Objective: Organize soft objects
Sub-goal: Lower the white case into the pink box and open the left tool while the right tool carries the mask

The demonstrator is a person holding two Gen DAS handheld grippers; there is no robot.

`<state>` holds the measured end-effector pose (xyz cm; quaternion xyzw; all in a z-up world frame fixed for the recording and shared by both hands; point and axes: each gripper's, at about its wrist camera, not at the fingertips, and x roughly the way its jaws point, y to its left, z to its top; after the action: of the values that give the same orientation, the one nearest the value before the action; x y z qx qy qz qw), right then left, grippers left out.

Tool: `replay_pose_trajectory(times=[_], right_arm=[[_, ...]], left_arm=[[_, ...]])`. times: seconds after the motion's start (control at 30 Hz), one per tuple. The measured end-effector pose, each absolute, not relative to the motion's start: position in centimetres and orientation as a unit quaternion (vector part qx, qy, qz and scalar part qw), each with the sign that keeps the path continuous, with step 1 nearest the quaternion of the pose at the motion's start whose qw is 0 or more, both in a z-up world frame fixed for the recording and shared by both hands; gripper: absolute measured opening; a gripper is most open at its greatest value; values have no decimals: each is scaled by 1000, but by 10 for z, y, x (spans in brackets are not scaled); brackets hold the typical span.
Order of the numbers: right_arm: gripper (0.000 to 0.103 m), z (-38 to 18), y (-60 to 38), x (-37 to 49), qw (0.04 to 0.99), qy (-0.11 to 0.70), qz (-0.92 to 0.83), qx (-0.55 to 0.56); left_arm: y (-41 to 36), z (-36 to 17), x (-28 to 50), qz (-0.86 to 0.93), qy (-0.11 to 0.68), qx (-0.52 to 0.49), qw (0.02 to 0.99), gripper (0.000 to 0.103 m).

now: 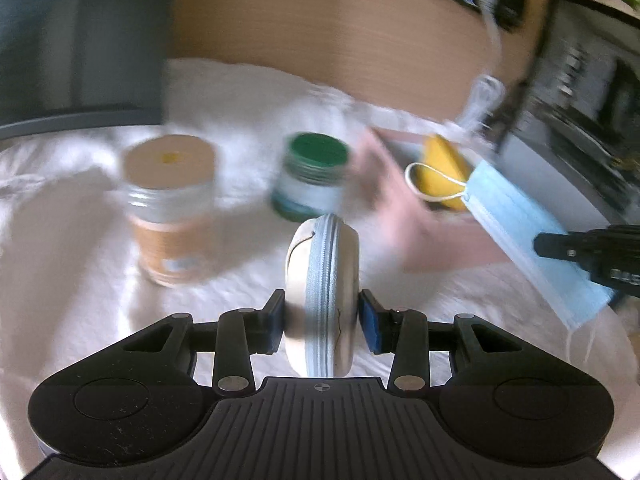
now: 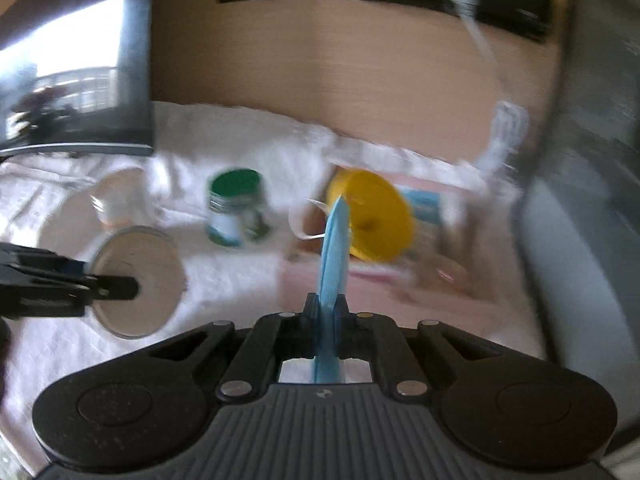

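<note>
My left gripper is shut on a round white zip pouch, held edge-on above the white cloth; it also shows in the right wrist view. My right gripper is shut on a blue face mask, held edge-on over the pink box. In the left wrist view the mask hangs from the right gripper at the right. A yellow round soft object lies in the pink box and shows in the left wrist view too.
A green-lidded jar and a tan-lidded jar stand on the white cloth. A dark monitor is at the back left. A wooden wall lies behind. A white cable hangs at the right.
</note>
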<state>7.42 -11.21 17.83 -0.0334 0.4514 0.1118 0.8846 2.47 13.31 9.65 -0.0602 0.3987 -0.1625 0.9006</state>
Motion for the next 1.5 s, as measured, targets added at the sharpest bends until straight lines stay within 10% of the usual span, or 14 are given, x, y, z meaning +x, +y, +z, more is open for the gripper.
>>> replay_pose_trajectory(times=[0.67,1.27,1.5], right_arm=[[7,179,-231,3,904,425,29,-19],[7,258,-225,121,948,292,121,38],[37,198,-219,96,896,431,105,7]], left_arm=[[-7,138,164,-278,354,-200,870,44],[-11,123,182,-233,392,-88,886,49],[7,136,178,-237,356,-160,890,47]])
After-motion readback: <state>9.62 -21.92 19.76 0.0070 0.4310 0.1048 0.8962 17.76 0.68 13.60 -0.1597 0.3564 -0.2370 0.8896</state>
